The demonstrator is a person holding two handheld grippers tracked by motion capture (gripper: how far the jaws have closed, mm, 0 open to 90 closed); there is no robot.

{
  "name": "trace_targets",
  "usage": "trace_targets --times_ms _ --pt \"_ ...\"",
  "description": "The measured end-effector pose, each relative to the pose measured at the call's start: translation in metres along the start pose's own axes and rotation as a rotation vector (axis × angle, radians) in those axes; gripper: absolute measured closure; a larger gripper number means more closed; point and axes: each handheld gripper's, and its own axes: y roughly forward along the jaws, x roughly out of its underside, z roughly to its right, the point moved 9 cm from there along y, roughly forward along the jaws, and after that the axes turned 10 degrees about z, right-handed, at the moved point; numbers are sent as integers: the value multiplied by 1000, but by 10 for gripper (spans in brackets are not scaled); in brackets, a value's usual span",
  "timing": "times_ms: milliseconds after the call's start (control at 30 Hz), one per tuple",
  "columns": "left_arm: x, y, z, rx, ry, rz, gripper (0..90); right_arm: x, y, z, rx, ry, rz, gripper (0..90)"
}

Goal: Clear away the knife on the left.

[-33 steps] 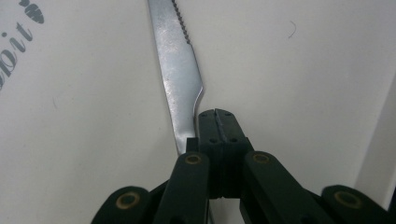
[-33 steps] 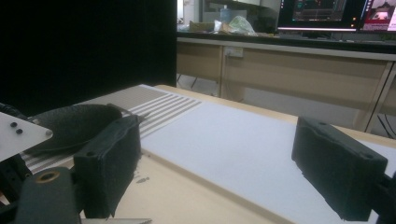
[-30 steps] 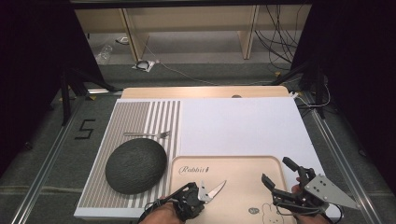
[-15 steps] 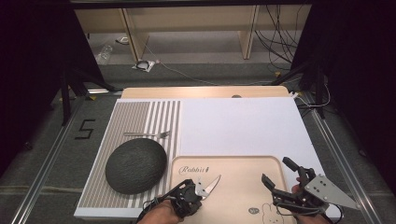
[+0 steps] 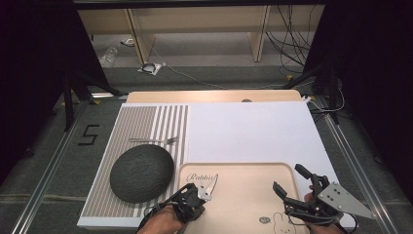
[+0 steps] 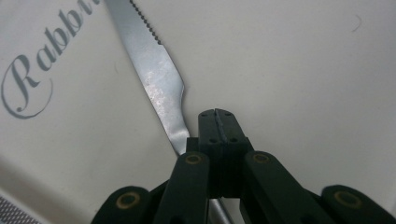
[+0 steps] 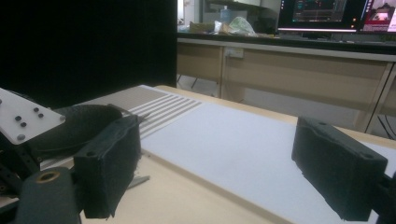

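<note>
Left gripper (image 5: 200,191) is sitting low at the near edge, jaws pressed fully together, pointing forward and slightly right. Right gripper (image 5: 291,183) is resting near the right corner, jaws standing wide apart, holding nothing.

Metal against matt surfaces

The knife (image 6: 156,84) is shiny, scuffed metal with a serrated edge; the tray (image 5: 248,195) looks smooth, matt and pale; the dark plate (image 5: 141,173) seems rough, stone-like.

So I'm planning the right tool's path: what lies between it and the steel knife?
In the high view, only bare pale wooden tray lies between the right tool and the steel knife.
</note>
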Motion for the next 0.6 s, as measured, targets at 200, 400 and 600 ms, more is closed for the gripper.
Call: trace_targets --times_ms 200,400,600 --pt "6 -4 -11 -16 -34 1 895 0 0 0 1 1 -1 165" --pt "12 -9 -21 -37 -41 -17 895 0 0 0 0 0 -1 165" --pt "15 -11 -25 -36 -49 -25 895 0 0 0 -1 0 1 165"
